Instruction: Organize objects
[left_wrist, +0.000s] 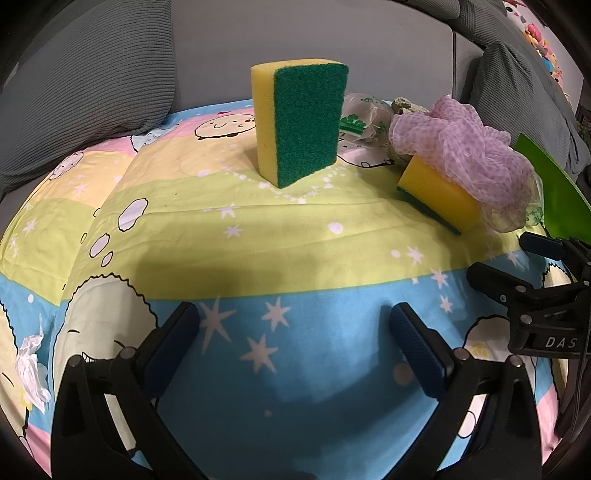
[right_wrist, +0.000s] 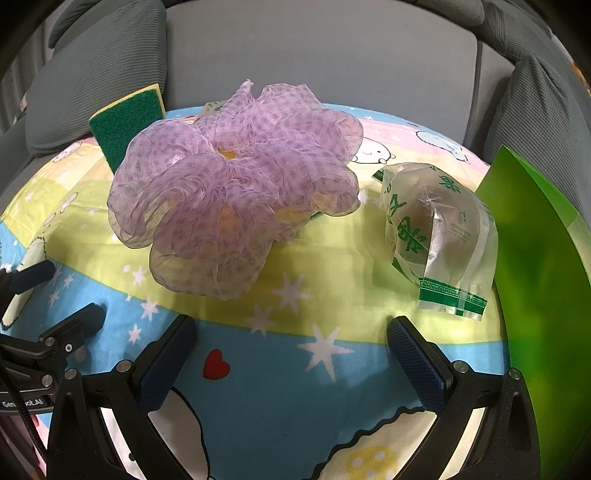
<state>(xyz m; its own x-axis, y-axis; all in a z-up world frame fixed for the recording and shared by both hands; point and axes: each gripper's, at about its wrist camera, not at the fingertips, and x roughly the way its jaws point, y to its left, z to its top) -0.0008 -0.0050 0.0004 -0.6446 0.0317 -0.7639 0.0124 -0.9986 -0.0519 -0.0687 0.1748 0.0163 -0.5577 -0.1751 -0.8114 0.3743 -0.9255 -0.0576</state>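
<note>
A yellow sponge with a green scouring face (left_wrist: 301, 122) stands on end on the cartoon-print cloth (left_wrist: 258, 236); it also shows in the right wrist view (right_wrist: 127, 122). A second yellow sponge (left_wrist: 437, 194) lies under a purple mesh scrunchie (left_wrist: 472, 155), which fills the middle of the right wrist view (right_wrist: 236, 192). A clear bag with green print (right_wrist: 436, 232) lies to the right; it also shows in the left wrist view (left_wrist: 364, 118). My left gripper (left_wrist: 295, 321) is open and empty, short of the upright sponge. My right gripper (right_wrist: 291, 332) is open and empty, just short of the scrunchie.
A green sheet (right_wrist: 543, 258) stands at the right edge. Grey sofa cushions (left_wrist: 85, 85) ring the cloth behind. A crumpled white tissue (left_wrist: 31, 369) lies at the left. The right gripper shows in the left wrist view (left_wrist: 517, 266).
</note>
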